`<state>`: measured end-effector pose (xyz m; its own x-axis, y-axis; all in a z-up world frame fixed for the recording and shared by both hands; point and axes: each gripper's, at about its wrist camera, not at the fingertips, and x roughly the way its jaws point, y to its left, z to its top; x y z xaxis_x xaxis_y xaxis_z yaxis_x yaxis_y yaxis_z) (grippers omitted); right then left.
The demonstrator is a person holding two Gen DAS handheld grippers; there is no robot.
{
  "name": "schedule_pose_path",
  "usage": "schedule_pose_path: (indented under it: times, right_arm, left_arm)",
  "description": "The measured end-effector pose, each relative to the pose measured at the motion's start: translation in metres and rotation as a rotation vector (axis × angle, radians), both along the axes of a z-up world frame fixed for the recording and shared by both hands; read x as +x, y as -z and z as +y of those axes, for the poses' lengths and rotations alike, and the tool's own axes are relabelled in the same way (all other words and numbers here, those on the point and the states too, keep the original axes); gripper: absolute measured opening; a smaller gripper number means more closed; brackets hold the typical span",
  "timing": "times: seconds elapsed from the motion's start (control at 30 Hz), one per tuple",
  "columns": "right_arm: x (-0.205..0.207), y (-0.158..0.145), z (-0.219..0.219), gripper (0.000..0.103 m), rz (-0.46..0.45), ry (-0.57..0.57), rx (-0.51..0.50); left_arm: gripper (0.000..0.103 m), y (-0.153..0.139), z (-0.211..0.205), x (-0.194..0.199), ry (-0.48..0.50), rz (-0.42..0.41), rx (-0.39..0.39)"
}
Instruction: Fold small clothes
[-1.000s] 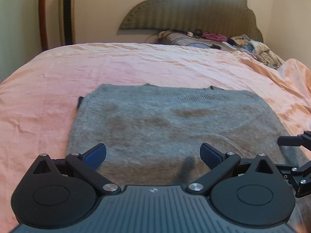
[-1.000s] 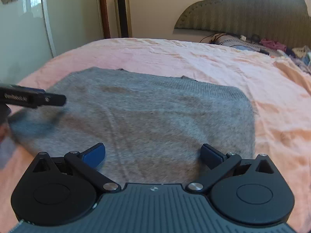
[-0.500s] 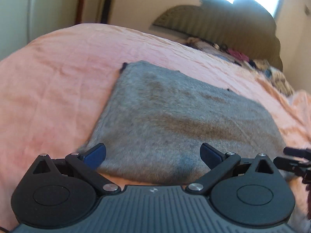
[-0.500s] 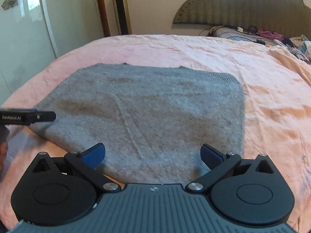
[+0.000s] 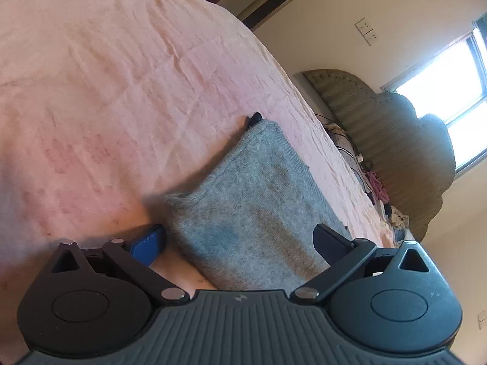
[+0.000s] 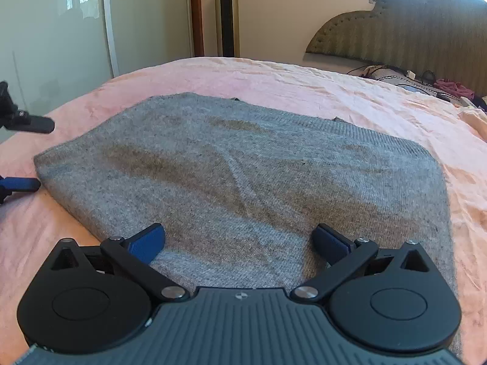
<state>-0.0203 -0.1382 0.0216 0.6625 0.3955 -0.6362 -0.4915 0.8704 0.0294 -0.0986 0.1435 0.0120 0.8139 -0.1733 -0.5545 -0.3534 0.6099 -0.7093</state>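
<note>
A grey knitted garment (image 6: 243, 176) lies folded flat on the pink bedsheet (image 6: 304, 85). It also shows in the left wrist view (image 5: 258, 200). My left gripper (image 5: 239, 240) is open and rolled on its side, with its jaws straddling the garment's near left corner. Its fingers (image 6: 21, 184) show at the left edge of the right wrist view, one above and one below the corner. My right gripper (image 6: 239, 241) is open and empty, low over the garment's near edge.
A padded headboard (image 6: 411, 33) stands at the far end of the bed, with a pile of clothes and cables (image 6: 426, 82) below it. A tall tower fan (image 6: 226, 15) and a wardrobe door (image 6: 61, 30) stand beyond the bed's left side.
My left gripper has moved to the garment's left corner and rolled sideways, so its jaws now straddle that corner. My right gripper has pulled back slightly toward the near edge.
</note>
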Motion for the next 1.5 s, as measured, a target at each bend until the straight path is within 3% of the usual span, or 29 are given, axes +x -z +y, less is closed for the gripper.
schedule_pose_path:
  times: [0.07, 0.13, 0.17, 0.3, 0.4, 0.43, 0.5, 0.57, 0.67, 0.73, 0.8, 0.9, 0.97, 1.2, 1.23, 1.3, 1.33, 1.37, 1.5]
  right_arm:
    - [0.001, 0.000, -0.001, 0.103, 0.002, 0.000, 0.009]
    - [0.001, 0.000, -0.003, 0.103, 0.005, 0.000, 0.021]
    - [0.002, 0.000, -0.003, 0.103, 0.006, 0.000, 0.025]
    - [0.002, 0.000, -0.005, 0.103, 0.009, 0.000, 0.039]
    - [0.003, 0.000, -0.007, 0.103, 0.014, 0.000, 0.058]
    - [0.003, 0.000, -0.008, 0.103, 0.015, 0.000, 0.062]
    - [0.003, 0.000, -0.009, 0.103, 0.016, 0.001, 0.067]
    - [0.004, -0.001, -0.009, 0.103, 0.017, 0.001, 0.073]
    - [0.006, -0.005, -0.017, 0.103, 0.039, 0.017, 0.132]
    - [0.018, -0.016, -0.031, 0.103, 0.147, 0.068, 0.287]
    - [0.037, -0.032, -0.042, 0.103, 0.248, 0.089, 0.459]
    - [0.072, -0.047, -0.042, 0.103, 0.376, 0.020, 0.647]
    - [0.099, -0.046, -0.029, 0.103, 0.482, -0.019, 0.709]
    - [0.150, -0.038, 0.038, 0.103, 0.649, -0.076, 0.694]
    - [0.148, -0.037, 0.045, 0.103, 0.655, -0.089, 0.681]
    - [0.145, -0.032, 0.057, 0.103, 0.664, -0.104, 0.648]
    - [0.142, -0.029, 0.060, 0.103, 0.672, -0.101, 0.635]
    - [0.141, -0.025, 0.062, 0.103, 0.682, -0.097, 0.628]
    - [0.133, -0.021, 0.059, 0.103, 0.709, -0.080, 0.654]
  left_arm:
    - [0.092, 0.003, -0.006, 0.008, 0.021, -0.015, -0.015]
    - [0.051, 0.006, -0.013, 0.016, 0.024, 0.022, 0.007]
    - [0.038, 0.007, -0.014, 0.020, 0.015, 0.041, 0.026]
    - [0.036, 0.008, -0.009, 0.026, -0.019, 0.065, 0.024]
    - [0.022, 0.006, -0.010, 0.027, -0.041, 0.092, 0.070]
    - [0.013, 0.006, -0.010, 0.026, -0.048, 0.104, 0.093]
    - [0.008, 0.003, -0.015, 0.028, -0.029, 0.113, 0.147]
    - [0.006, -0.008, -0.030, 0.030, 0.013, 0.089, 0.255]
    - [0.006, -0.031, -0.072, 0.028, 0.152, -0.054, 0.462]
    - [0.006, -0.041, -0.101, 0.022, 0.238, -0.144, 0.599]
    - [0.006, -0.043, -0.122, 0.017, 0.321, -0.205, 0.675]
    - [0.006, -0.038, -0.139, 0.011, 0.409, -0.235, 0.720]
    - [0.006, -0.035, -0.144, 0.010, 0.433, -0.238, 0.735]
    - [0.007, -0.030, -0.119, 0.003, 0.370, -0.178, 0.773]
    - [0.014, -0.026, -0.115, 0.000, 0.361, -0.154, 0.783]
    - [0.048, -0.017, -0.106, 0.000, 0.344, -0.070, 0.772]
    - [0.080, -0.013, -0.100, 0.002, 0.326, -0.036, 0.751]
    - [0.087, -0.009, -0.094, 0.003, 0.302, -0.023, 0.732]
    - [0.087, -0.011, -0.095, 0.006, 0.316, -0.060, 0.727]
